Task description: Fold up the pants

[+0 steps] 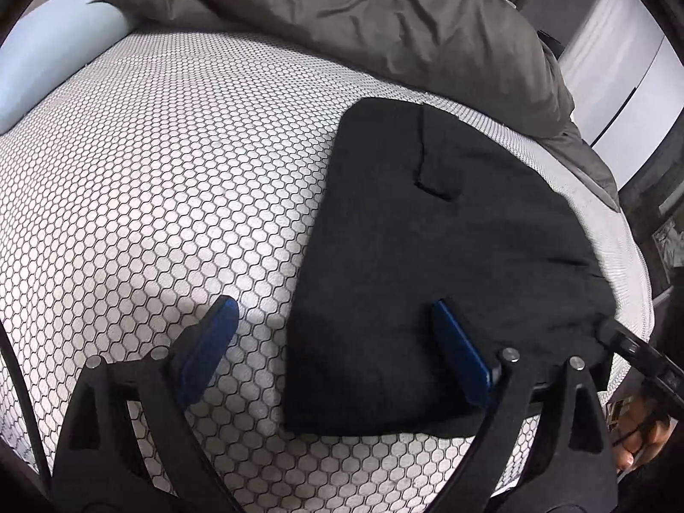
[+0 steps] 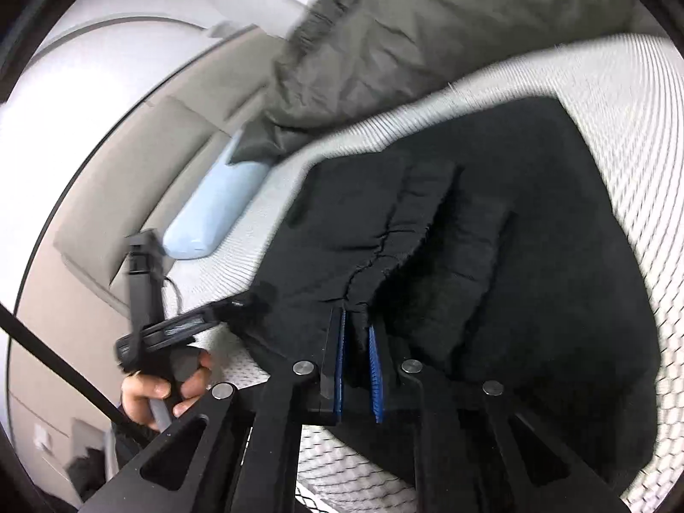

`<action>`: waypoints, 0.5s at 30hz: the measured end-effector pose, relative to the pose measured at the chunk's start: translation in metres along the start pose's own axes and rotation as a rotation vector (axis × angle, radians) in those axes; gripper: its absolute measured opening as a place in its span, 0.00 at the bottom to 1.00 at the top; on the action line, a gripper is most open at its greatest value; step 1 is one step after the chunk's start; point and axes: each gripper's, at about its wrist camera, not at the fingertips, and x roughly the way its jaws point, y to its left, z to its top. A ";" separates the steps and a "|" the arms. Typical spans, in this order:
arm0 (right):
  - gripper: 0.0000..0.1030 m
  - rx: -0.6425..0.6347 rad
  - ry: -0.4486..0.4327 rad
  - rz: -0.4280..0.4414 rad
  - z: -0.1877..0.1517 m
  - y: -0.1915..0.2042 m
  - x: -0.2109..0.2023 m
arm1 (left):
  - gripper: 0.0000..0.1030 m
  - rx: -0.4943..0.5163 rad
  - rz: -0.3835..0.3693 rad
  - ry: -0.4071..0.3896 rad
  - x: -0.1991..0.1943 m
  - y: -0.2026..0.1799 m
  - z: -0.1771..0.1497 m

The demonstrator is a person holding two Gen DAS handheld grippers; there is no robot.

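Pants [image 1: 449,231] folded on mattress [image 1: 149,171]; left claw [image 1: 333,316] spread; right claw [image 2: 358,333] pinching pants.

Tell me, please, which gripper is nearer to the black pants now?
Right. The right gripper is shut on a gathered edge of the black pants. The left gripper is open above their near edge, one finger over the cloth, the other over the mattress.

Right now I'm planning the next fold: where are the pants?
The black pants lie on the honeycomb mattress, right side in the left wrist view, below the grey duvet.
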 end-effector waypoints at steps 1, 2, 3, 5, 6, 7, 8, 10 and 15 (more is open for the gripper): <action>0.08 -0.030 -0.007 -0.021 -0.003 0.006 -0.007 | 0.88 0.001 0.009 -0.002 -0.002 0.001 -0.001; 0.08 -0.060 -0.007 -0.056 -0.009 0.010 -0.011 | 0.88 0.008 0.027 -0.008 -0.004 0.001 -0.002; 0.08 -0.069 0.005 -0.080 -0.014 0.010 -0.008 | 0.89 0.019 0.036 -0.013 -0.005 0.001 -0.004; 0.09 -0.023 0.068 -0.140 -0.023 -0.003 0.006 | 0.89 0.041 0.051 -0.007 -0.004 0.000 -0.008; 0.09 0.005 0.096 -0.142 -0.027 -0.011 0.012 | 0.89 0.046 0.056 -0.006 -0.003 0.002 -0.009; 0.10 0.018 0.090 -0.118 -0.026 -0.014 0.010 | 0.89 0.051 0.061 -0.011 -0.003 0.002 -0.009; 0.13 0.014 0.079 -0.099 -0.025 -0.014 0.005 | 0.89 0.051 0.060 -0.011 -0.003 0.003 -0.009; 0.24 0.004 0.036 -0.107 -0.021 -0.013 -0.008 | 0.89 0.044 0.054 -0.007 -0.004 0.006 -0.009; 0.50 0.066 0.011 -0.092 -0.017 -0.029 -0.019 | 0.91 0.043 0.058 -0.006 0.001 -0.001 -0.010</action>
